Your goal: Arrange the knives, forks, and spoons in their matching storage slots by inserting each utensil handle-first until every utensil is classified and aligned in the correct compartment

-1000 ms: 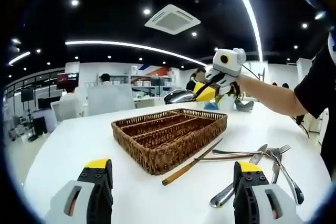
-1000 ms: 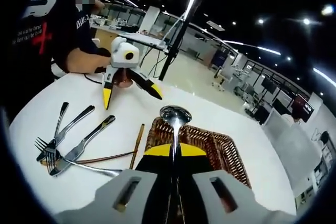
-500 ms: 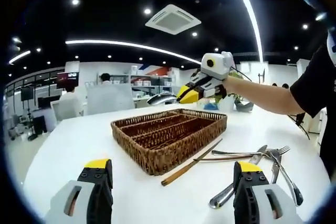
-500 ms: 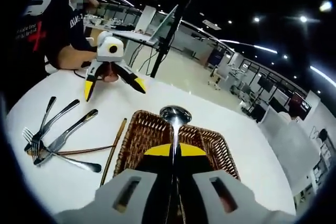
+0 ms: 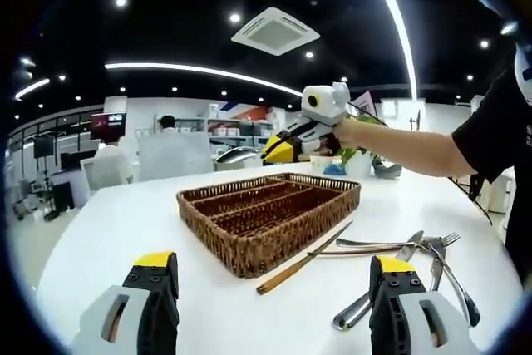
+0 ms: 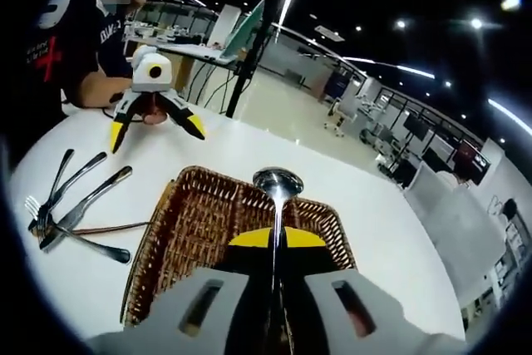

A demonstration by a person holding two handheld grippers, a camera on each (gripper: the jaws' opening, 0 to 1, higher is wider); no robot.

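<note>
White, smooth and round-edged, the table (image 5: 125,222) lies in a large open-plan room under a dark ceiling with strip lights.

Left gripper view: the left gripper (image 5: 270,284) has its yellow-tipped jaws wide apart, and they hold and touch nothing. Beyond them, at mid-table, sits the wicker tray (image 5: 270,214), a rectangular brown woven basket split by partitions into long slots. Just right of the tray a slim brown chopstick (image 5: 303,258) lies slantwise on the table. Further right of the tray lies a loose heap of shiny metal cutlery (image 5: 416,263), forks and knives crossing one another. Above the tray's far edge hangs the right gripper (image 5: 278,151), held in a hand (image 5: 341,132), its jaws closed on a spoon (image 5: 237,155) whose polished bowl points left.

Right gripper view: the right gripper (image 6: 277,243) has its jaws pressed together on the spoon (image 6: 278,184), clamped by its thin stem, the oval bowl pointing forward over the wicker tray (image 6: 199,222). Left of the tray lies the cutlery (image 6: 66,205). Beyond the tray's far left corner the left gripper (image 6: 155,126) hovers, jaws splayed open, held by a person in a dark shirt (image 6: 50,47).
</note>
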